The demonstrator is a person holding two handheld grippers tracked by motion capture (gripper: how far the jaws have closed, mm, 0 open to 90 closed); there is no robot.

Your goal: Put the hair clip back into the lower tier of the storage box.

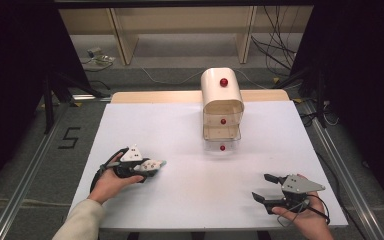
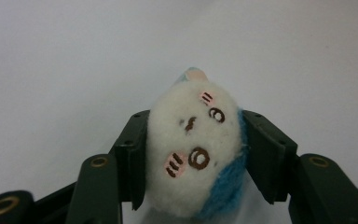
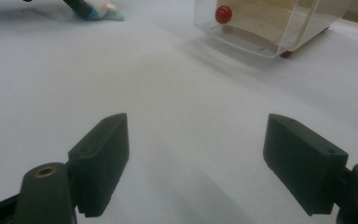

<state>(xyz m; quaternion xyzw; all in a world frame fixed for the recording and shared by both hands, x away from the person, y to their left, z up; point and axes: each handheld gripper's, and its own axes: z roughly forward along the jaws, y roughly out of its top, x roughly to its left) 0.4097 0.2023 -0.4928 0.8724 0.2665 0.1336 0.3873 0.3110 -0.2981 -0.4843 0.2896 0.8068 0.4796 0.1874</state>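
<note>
The plush toy [image 2: 193, 154], white with a blue back, sits clamped in the left claw [image 1: 152, 165] low over the table [image 1: 190, 200]; being soft, it could squirm out. The drawer cabinet [image 1: 222, 107] stands well apart, its drawers looking shut, and the right claw [image 1: 261, 187] gapes empty.

One plush toy [image 2: 193, 154], one small drawer cabinet [image 1: 222, 105] with three red knobs [image 1: 223, 82], two tools [image 1: 152, 165].
</note>
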